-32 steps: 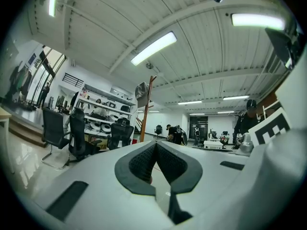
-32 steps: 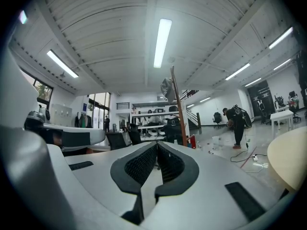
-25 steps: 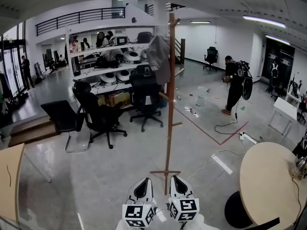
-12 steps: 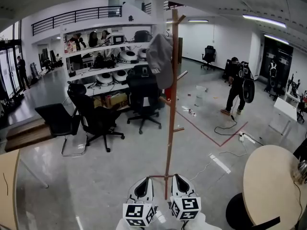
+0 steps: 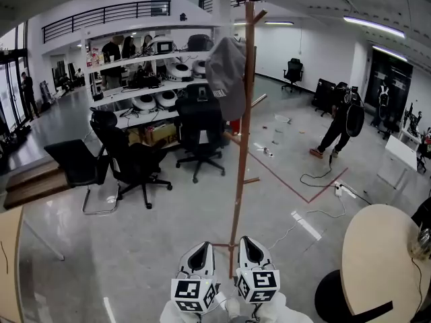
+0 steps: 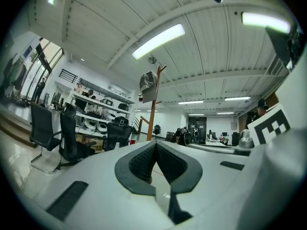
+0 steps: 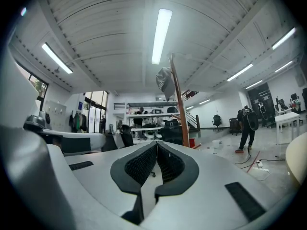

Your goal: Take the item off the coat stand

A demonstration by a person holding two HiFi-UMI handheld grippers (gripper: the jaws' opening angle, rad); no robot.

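A tall wooden coat stand (image 5: pixel 240 140) rises from the floor straight ahead. A grey garment (image 5: pixel 225 76) hangs from a peg near its top, left of the pole. The stand (image 6: pixel 153 110) and garment (image 6: pixel 148 86) also show in the left gripper view, and the stand (image 7: pixel 179 104) and garment (image 7: pixel 165 83) in the right gripper view. My left gripper (image 5: pixel 200 256) and right gripper (image 5: pixel 249 249) are held low and side by side near the stand's base, far below the garment. Both are shut with nothing between the jaws.
Black office chairs (image 5: pixel 131 163) and shelves of gear (image 5: pixel 151 89) stand behind the stand at left. A person (image 5: pixel 343 123) walks at the right near floor cables (image 5: pixel 323 180). A round wooden table (image 5: pixel 377 261) sits at lower right.
The view has drawn closer to the coat stand, which now looms larger. Both grippers stay low and shut. The person at right has stepped further right.
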